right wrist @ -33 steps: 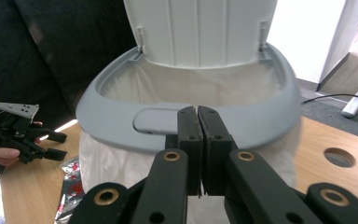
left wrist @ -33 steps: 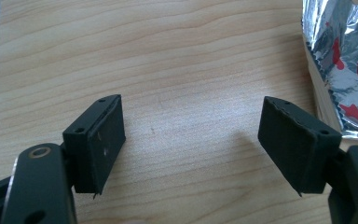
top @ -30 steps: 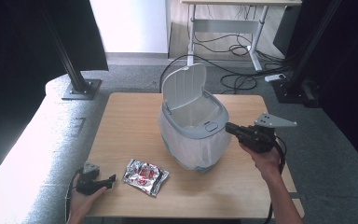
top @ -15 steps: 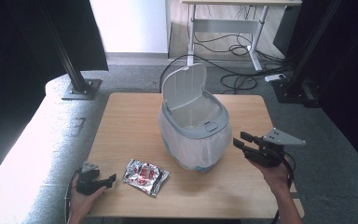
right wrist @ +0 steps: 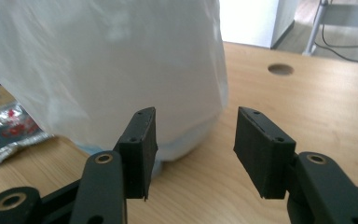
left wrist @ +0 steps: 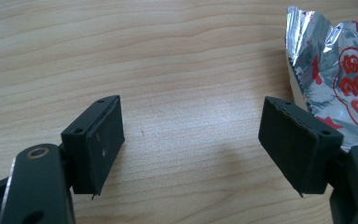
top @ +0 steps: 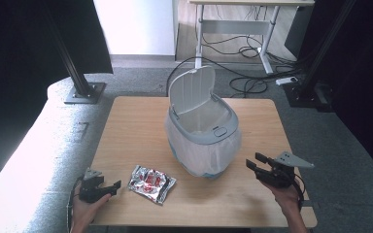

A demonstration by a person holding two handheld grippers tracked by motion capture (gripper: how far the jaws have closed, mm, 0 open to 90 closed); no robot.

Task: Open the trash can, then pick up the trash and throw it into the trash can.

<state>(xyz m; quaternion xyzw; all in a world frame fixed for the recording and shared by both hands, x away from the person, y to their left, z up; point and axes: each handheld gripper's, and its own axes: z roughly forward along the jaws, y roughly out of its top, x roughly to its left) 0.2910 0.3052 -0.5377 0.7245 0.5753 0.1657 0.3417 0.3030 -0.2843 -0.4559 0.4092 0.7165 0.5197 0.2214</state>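
a: listing by size. table (top: 126, 121), light wood, bare along its far edge. next?

b: bin (top: 203, 127), grey, lid tipped up at the back, white liner draped down its sides; it stands near the table's middle. from the right gripper view the liner sits just ahead of the jaws, apart from them.

a: grippers?

b: right gripper (top: 256, 164), near the table's right front edge, beside the bin and clear of it. its jaws have just been opening and stand well apart, nothing between them but bare wood.

a: and the other?

b: left gripper (top: 110, 185), at the front left corner, in a hand coming up from the bottom edge. jaws spread wide, nothing gripped; table shows in the gap.

a: smallest item?

b: wrapper (top: 151, 182), crumpled silver foil with red print, flat on the table in front of the bin and to its left. it lies just beside the left gripper, towards the bin. in the left gripper view it sits past the right-hand jaw, outside the gap; whether it touches that jaw i cannot tell.
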